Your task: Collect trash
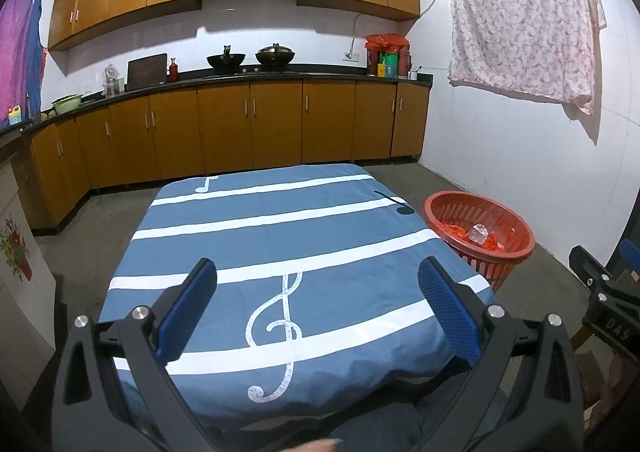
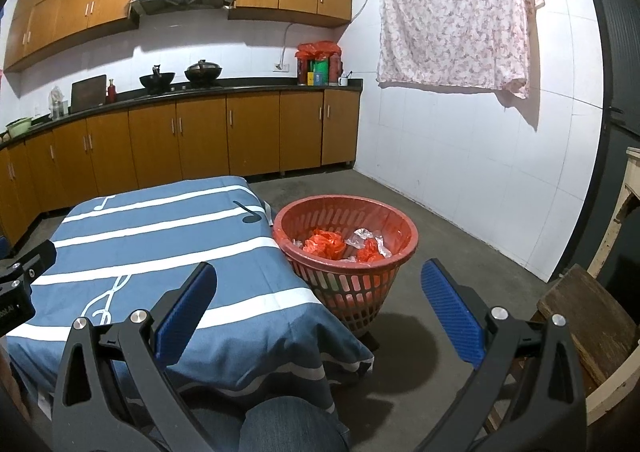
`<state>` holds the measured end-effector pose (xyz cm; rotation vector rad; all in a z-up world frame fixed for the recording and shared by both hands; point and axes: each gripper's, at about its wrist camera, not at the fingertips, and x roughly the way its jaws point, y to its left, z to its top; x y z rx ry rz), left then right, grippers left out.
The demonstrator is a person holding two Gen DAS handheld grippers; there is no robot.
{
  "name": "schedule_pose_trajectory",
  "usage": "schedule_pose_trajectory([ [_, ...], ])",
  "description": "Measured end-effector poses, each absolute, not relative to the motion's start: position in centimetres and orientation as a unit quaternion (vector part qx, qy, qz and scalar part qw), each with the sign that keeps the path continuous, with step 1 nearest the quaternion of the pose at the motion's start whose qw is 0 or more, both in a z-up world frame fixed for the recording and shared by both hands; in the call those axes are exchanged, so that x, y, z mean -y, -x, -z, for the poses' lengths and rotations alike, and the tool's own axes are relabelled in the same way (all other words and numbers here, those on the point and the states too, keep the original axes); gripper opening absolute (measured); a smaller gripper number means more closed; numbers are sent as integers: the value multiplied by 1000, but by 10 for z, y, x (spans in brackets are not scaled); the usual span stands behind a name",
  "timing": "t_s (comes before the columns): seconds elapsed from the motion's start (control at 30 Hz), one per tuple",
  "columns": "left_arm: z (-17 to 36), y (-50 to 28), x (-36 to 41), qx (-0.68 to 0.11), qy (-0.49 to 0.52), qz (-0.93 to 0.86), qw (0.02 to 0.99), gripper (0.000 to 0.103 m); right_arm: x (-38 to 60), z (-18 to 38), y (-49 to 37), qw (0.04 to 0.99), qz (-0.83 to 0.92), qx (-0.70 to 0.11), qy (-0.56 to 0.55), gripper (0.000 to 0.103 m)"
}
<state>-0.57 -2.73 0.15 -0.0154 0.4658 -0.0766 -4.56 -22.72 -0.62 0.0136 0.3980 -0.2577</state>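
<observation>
The left hand-held gripper (image 1: 318, 308) hangs over the near edge of the table (image 1: 224, 228), its blue pads (image 1: 188, 316) spread wide and holding nothing. The right hand-held gripper (image 2: 320, 310) is likewise wide open and empty, above the table's right edge. The trash (image 2: 324, 244), orange and clear scraps, lies in the basket (image 2: 348, 284) on the floor just beside the table's right edge.

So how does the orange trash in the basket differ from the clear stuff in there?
The orange plastic is opaque, bright and bunched into bigger wads; the clear wrappers are see-through, paler and smaller. The orange sits left and centre, the clear pieces more to the right. Both are crumpled and lie inside the red basket.
</observation>
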Motion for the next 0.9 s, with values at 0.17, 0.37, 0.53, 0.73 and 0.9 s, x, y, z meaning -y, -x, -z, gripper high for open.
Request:
schedule_pose_trajectory([
  [0.17,-3,7,25,-227,11,32,973,99,227,6,46,972,127,-198,-6,101],
  [0.37,-2,8,24,-228,13,32,973,99,227,6,46,972,127,-198,-6,101],
  [0.53,-2,8,23,-225,12,33,974,99,226,6,46,972,126,-199,-6,101],
  [0.73,-3,8,24,-225,11,33,974,99,226,6,47,972,126,-199,-6,101],
  [0.9,-3,8,23,-225,12,32,974,99,225,6,46,972,126,-200,-5,101],
])
